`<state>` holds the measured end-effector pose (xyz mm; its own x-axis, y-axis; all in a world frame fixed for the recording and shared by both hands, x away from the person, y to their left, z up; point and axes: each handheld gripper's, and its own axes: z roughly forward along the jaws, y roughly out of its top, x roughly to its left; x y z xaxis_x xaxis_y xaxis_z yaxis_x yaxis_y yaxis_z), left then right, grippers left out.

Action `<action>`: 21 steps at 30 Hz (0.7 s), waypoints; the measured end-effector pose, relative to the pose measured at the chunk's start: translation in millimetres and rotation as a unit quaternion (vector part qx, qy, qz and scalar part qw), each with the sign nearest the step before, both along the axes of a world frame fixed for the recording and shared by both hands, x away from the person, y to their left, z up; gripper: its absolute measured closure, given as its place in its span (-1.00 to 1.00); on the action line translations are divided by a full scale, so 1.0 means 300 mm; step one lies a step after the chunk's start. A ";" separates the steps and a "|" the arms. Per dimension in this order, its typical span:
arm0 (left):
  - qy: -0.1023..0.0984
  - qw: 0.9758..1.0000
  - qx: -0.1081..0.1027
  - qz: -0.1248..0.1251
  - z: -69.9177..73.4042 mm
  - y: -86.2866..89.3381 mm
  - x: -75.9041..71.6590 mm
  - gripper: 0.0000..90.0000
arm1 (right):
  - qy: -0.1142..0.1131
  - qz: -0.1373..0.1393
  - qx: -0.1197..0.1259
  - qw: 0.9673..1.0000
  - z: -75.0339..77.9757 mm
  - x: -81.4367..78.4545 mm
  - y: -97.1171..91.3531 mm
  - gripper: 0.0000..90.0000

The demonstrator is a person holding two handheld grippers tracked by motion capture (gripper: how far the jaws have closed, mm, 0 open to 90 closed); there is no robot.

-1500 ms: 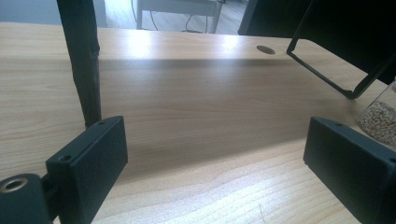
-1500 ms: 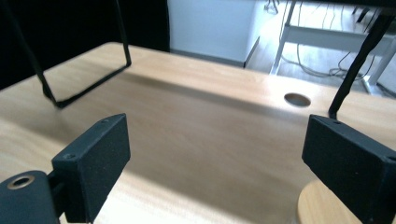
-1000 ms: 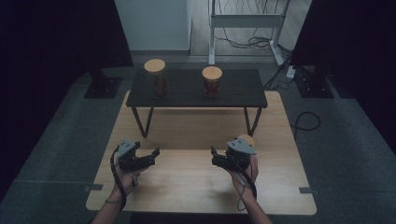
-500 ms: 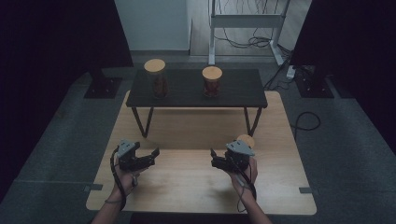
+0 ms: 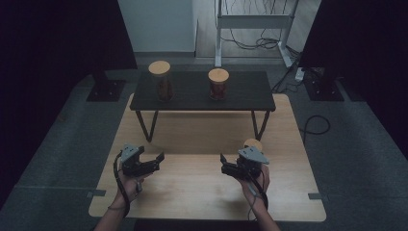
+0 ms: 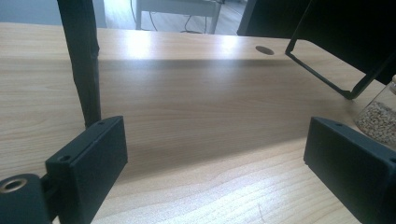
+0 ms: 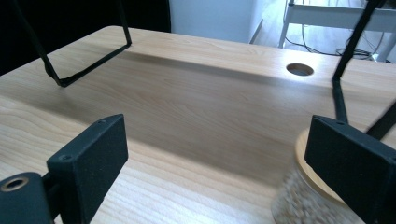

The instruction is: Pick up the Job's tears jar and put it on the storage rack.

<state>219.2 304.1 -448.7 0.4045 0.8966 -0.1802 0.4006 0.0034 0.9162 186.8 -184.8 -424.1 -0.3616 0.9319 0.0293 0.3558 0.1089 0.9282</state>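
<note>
Both tongs apart, nothing clamped: left gripper [image 5: 153,161] idle over bare table, right gripper [image 5: 227,168] jaws just opening wider. Glass jar of pale grain with round wooden lid [image 7: 306,196] just beyond the right jaw, untouched. Best shifted sideways until the jar sits centred between pads, then squeezed below the lid.

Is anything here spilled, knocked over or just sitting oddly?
Nothing spilled or tipped. One grain jar stands on the wooden table beside the right tongs, while two jars stand upright on the black shelf.
</note>
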 end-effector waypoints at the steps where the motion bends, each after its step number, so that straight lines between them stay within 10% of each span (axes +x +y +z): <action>1: -0.001 1.000 0.000 0.000 0.000 0.000 -0.001 -0.87 | 0.001 -0.002 0.001 1.000 -0.001 -0.007 -0.005 -0.88; 21: -0.003 1.000 0.002 -0.003 0.005 -0.008 -0.009 -0.87 | 0.019 -0.056 -0.001 0.998 -0.033 -0.096 -0.063 -0.98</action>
